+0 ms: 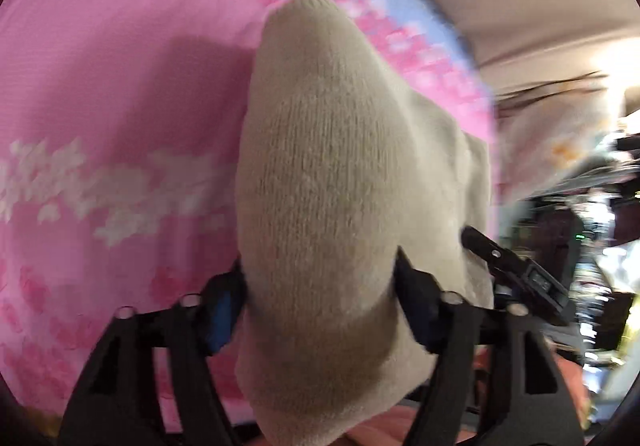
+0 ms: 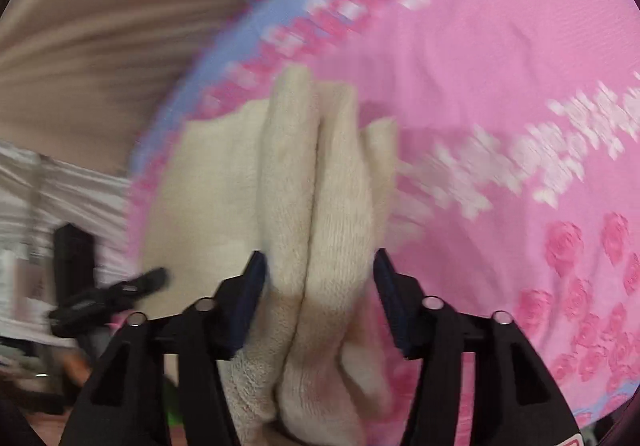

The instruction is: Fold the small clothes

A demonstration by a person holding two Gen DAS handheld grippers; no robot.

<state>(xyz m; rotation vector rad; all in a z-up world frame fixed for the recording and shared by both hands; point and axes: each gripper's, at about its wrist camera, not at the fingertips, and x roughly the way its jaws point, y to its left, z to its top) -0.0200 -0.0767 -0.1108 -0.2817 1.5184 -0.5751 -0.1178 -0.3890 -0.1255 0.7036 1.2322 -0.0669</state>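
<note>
1. Cream knitted sock (image 1: 320, 174) held above the pink floral bedsheet (image 1: 100, 106), clear of it.
2. Pinched at one end between both fingers of the left gripper (image 1: 320, 306).
3. Bunched in folds at its other end inside the right gripper (image 2: 320, 306), clamped tight.
4. Blurred by motion over the bedsheet throughout.

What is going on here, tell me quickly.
A person is working with two handheld grippers on a cream sock above a pink flowered bedspread. The left gripper is clamped on one part of the sock, and the right gripper is clamped on another part, where the fabric is bunched in folds. The sock appears lifted off the bedspread between them. The views are blurred by motion, so the fold looks underway, not finished.
</note>
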